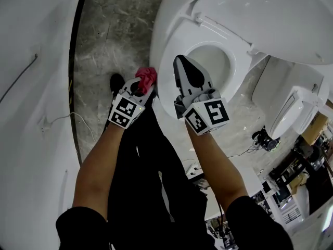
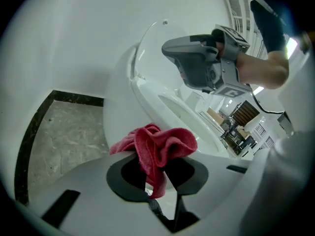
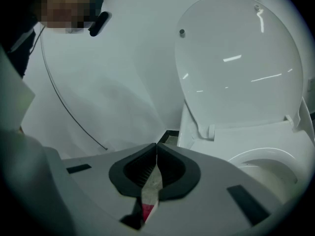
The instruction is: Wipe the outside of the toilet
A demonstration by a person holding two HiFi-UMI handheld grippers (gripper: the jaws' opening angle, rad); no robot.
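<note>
A white toilet (image 1: 171, 30) stands with its lid (image 1: 270, 14) raised; the bowl shows in the head view. My left gripper (image 1: 139, 87) is shut on a crumpled red cloth (image 1: 146, 77), held beside the toilet's outer left wall. In the left gripper view the cloth (image 2: 157, 149) bunches out of the jaws in front of the toilet rim (image 2: 162, 107). My right gripper (image 1: 183, 66) is shut with nothing in it and hovers over the front rim of the bowl. The right gripper view looks past the shut tips (image 3: 156, 154) at the raised lid (image 3: 236, 68).
A curved white wall (image 1: 31, 113) runs down the left, edged by a dark strip (image 1: 77, 61) and a marbled grey floor (image 1: 109, 40). A thin cable (image 1: 67, 119) lies on the wall. Another white fixture (image 1: 291, 108) and clutter sit at the right.
</note>
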